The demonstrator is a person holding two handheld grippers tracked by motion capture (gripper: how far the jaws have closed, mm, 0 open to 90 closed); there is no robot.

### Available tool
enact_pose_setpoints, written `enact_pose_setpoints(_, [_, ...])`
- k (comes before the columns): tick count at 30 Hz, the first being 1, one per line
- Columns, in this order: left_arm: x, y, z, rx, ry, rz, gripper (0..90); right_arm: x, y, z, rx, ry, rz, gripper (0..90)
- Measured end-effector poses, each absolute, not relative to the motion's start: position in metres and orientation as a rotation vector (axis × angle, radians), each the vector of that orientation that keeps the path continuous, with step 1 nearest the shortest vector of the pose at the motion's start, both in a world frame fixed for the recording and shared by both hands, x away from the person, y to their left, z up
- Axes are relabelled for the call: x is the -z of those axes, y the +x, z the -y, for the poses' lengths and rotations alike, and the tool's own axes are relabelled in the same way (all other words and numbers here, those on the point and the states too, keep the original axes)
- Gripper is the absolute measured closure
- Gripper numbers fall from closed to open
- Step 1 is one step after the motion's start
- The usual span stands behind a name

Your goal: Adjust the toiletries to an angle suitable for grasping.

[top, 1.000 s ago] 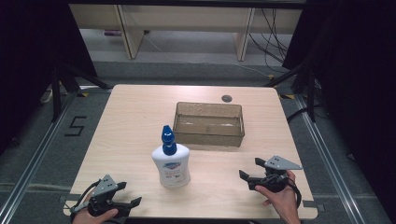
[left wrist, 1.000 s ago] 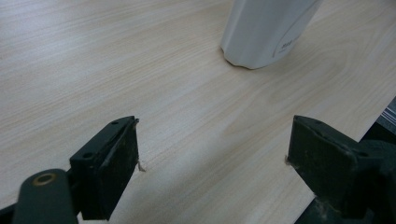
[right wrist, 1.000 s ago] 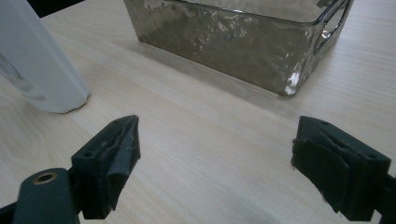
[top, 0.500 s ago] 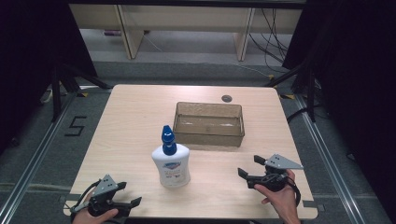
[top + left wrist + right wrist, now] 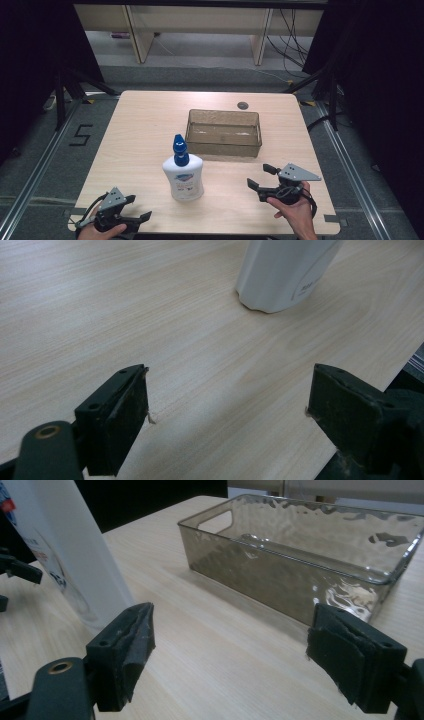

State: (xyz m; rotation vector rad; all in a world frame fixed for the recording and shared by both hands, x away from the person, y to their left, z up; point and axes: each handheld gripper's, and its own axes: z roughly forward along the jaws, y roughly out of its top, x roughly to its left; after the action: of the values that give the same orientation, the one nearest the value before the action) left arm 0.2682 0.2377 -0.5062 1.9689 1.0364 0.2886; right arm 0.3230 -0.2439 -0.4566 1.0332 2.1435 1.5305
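Observation:
A white pump bottle (image 5: 183, 177) with a blue top stands upright near the table's front middle. Its base rises ahead of my left gripper (image 5: 227, 415), and its side fills the left of the right gripper view (image 5: 60, 555). A clear brownish tray (image 5: 223, 145) lies behind it, and I see nothing in it (image 5: 280, 575). My left gripper (image 5: 139, 207) rests at the front left corner, open, with bare wood between the jaws. My right gripper (image 5: 256, 176) hovers at the front right, pointing left toward the bottle, open (image 5: 230, 650). Its jaws have just been closing slightly with nothing between them.
A small dark round grommet (image 5: 243, 105) sits in the tabletop behind the tray. The table's front edge (image 5: 400, 365) runs close by the left gripper's right jaw. Grey floor and metal rails surround the table, with pale shelving at the back.
My right gripper has risen a little and edged left toward the bottle. The left gripper, bottle and tray have stayed where they were.

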Motion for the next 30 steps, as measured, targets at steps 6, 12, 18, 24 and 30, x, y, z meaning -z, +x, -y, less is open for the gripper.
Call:
enact_pose_setpoints(6, [0.506,0.268,-0.238,-0.289,1.969,-1.038,15.7,0.451,0.323,0.237,-1.565,0.996,-2.148,19.4])
enact_pose_setpoints(12, [0.507,0.268,-0.237,-0.288,1.97,-1.04,15.7,0.445,0.319,0.23,-1.57,0.982,-2.157,20.4])
enact_pose_setpoints(18, [0.507,0.268,-0.237,-0.288,1.969,-1.044,15.7,0.44,0.318,0.222,-1.587,0.922,-2.142,22.6])
enact_pose_setpoints(24, [0.507,0.269,-0.24,-0.298,1.993,-1.031,15.7,0.434,0.318,0.211,-1.635,0.874,-2.147,22.5])
enact_pose_setpoints(30, [0.507,0.269,-0.238,-0.286,1.971,-1.049,15.7,0.425,0.317,0.202,-1.675,0.84,-2.147,22.9])
